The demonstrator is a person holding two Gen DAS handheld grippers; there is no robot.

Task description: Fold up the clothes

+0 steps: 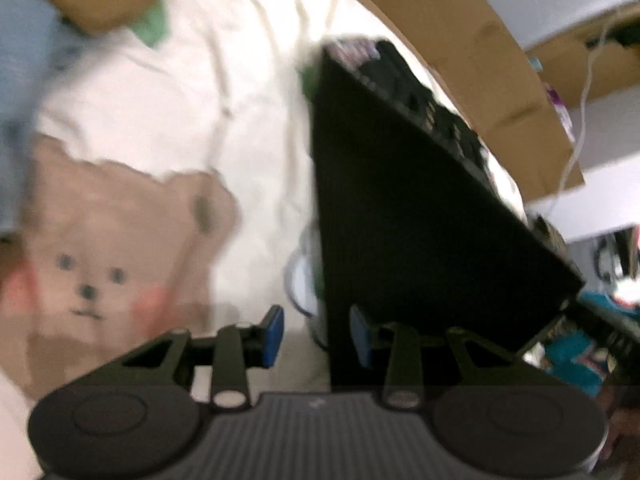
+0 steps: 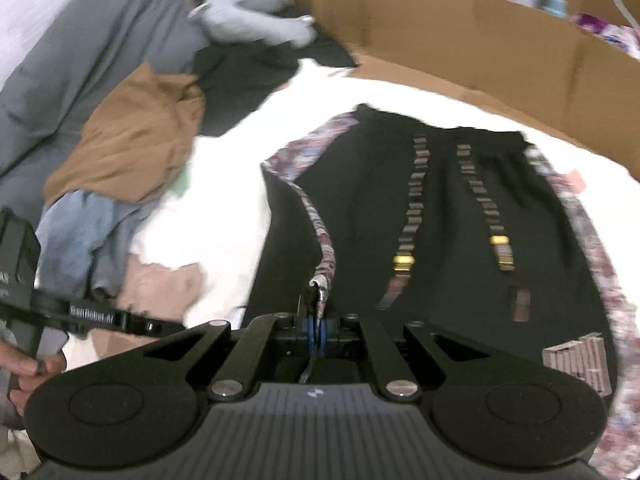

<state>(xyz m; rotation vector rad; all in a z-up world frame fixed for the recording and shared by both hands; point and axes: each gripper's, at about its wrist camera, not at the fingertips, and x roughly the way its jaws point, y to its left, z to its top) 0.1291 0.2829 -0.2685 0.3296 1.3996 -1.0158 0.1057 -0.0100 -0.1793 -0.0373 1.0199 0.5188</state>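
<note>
The right gripper (image 2: 319, 326) has its jaws clamped on the patterned trim of the black garment (image 2: 440, 216), which lies spread on the white sheet (image 2: 224, 184). The left gripper (image 1: 316, 332) hangs with jaws apart, gripping nothing, above the bear print (image 1: 104, 248).

"GenRobot.AI" printed white on left claw (image 2: 108, 320) body; rest unreadable.

Matt black cloth garment (image 2: 440, 208), corrugated cardboard box (image 2: 460, 40)
</note>
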